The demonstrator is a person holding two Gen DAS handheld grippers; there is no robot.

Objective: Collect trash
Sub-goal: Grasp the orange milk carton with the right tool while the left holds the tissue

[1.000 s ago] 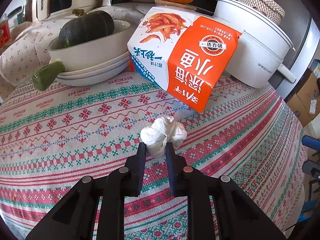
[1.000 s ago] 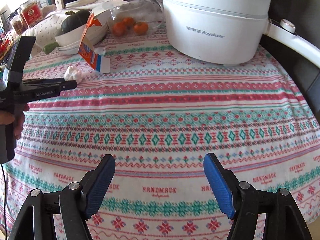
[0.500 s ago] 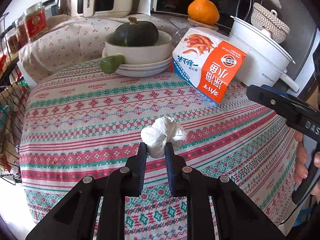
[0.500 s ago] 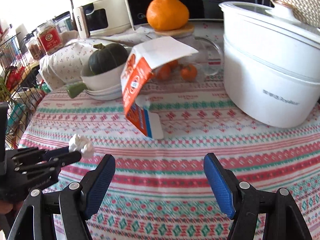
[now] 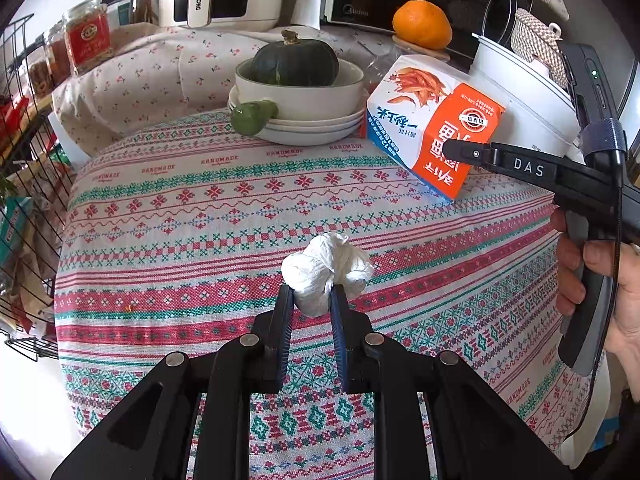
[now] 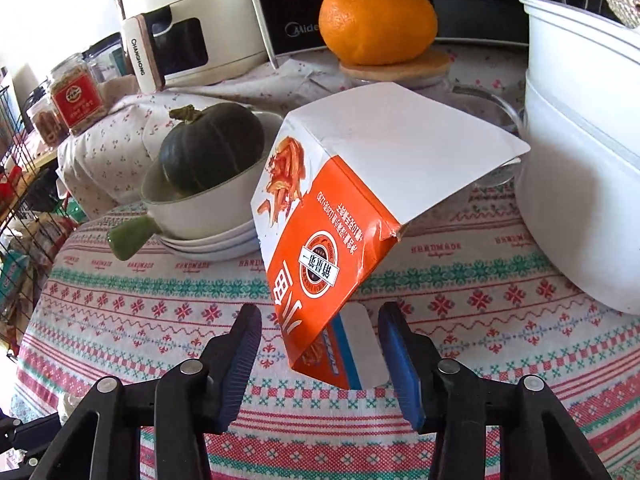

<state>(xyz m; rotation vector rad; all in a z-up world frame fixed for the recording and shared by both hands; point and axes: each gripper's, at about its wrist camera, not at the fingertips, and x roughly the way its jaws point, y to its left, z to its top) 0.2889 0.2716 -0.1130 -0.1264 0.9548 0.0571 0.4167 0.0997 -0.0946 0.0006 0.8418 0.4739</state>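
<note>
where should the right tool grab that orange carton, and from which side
Grip the orange carton at its lower, narrow end, the part now between the open fingers of the right tool. Come straight in from the front, as it faces now. The carton stands tilted, leaning back toward the white pot, with a loose white flap up top, so the low end probably offers flatter, firmer faces for the pads.

Desk cloth (image 5: 200, 216): white, banded with red, pink and teal cross-stitch motifs, "HANDMADE" lettered in red.
Crumpled tissue (image 5: 326, 272): plain white.
Carton (image 6: 320, 240): orange face with white characters and a round dark emblem; white panels, blue strip, picture of orange-red strips.
Squash (image 5: 295, 62): dark green.
Bowl (image 5: 304, 98): cream, olive-green handle.
Mandarin (image 6: 376, 16): bright orange.
Cooker pot (image 6: 580, 184): white.
Far cloth (image 5: 152, 76): white with small red sprigs.
Jar label (image 5: 90, 36): red.
Right tool (image 6: 320, 356): black frame, blue pads.
</note>
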